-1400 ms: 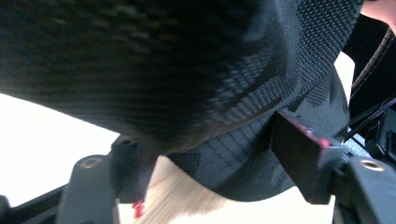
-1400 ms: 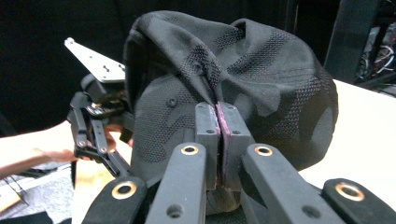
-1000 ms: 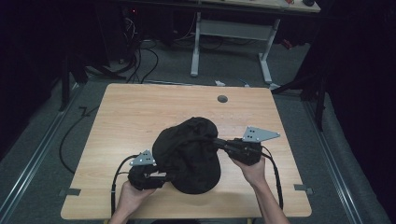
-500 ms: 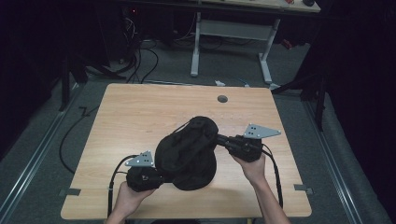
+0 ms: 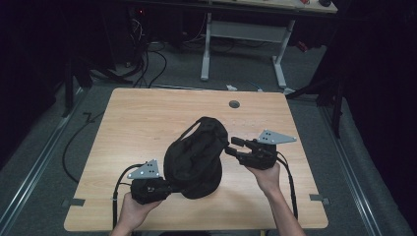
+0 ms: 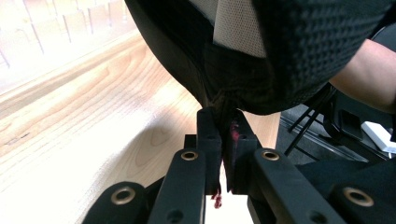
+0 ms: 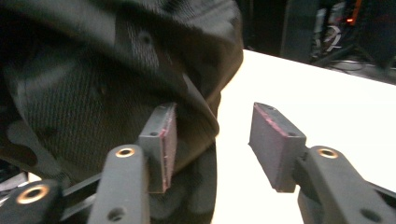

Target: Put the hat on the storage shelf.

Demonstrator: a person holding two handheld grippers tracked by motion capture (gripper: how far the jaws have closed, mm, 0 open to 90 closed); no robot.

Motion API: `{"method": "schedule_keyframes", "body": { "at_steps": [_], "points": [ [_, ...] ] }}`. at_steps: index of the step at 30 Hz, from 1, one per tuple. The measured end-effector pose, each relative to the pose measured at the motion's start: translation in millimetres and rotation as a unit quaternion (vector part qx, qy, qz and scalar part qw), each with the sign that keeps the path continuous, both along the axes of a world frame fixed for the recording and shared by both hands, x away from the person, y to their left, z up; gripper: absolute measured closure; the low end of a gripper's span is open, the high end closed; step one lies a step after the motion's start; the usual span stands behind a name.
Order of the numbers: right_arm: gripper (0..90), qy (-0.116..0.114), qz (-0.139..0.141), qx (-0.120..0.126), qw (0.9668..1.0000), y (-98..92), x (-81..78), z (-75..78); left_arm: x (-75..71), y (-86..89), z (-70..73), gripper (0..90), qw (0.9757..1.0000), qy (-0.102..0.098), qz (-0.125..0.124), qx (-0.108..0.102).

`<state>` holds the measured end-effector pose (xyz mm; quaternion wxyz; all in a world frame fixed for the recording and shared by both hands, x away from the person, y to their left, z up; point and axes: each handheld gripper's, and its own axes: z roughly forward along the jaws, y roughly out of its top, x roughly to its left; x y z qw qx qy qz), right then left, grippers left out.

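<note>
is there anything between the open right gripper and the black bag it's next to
Nothing visible does. The right gripper, whose jaws have just been opening, sits right at the black bag, fabric lying against one pad. The left gripper pinches the bag's edge.

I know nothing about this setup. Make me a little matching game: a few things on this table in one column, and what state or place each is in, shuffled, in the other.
Things:
1. left hand-held gripper
2. right hand-held gripper
3. black bag
4. grey plug

States or places:
A. set in the tabletop near the far edge
B. jaws apart, pads off the fabric
C. between the two grippers
D. clamped on a fold of fabric

Pairs: 1-D, 2-B, 3-C, 4-A
</note>
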<state>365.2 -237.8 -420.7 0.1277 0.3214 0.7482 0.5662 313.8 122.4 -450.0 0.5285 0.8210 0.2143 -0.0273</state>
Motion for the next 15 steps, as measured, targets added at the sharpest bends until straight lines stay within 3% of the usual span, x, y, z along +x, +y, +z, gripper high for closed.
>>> {"method": "schedule_keyframes", "body": {
  "at_steps": [9, 15],
  "points": [
    [41.2, 0.039, -0.059, -0.037, 0.9968, -17.8, -11.5, -24.6, 3.2, 3.6, 0.6, 86.4, 0.9994, -0.004, 0.035, -0.003],
    [39.5, 0.069, -0.120, -0.086, 0.9866, -34.7, -20.0, -52.2, 7.2, 4.5, 5.3, 86.4, 0.9980, -0.011, 0.062, -0.007]
  ]
}}
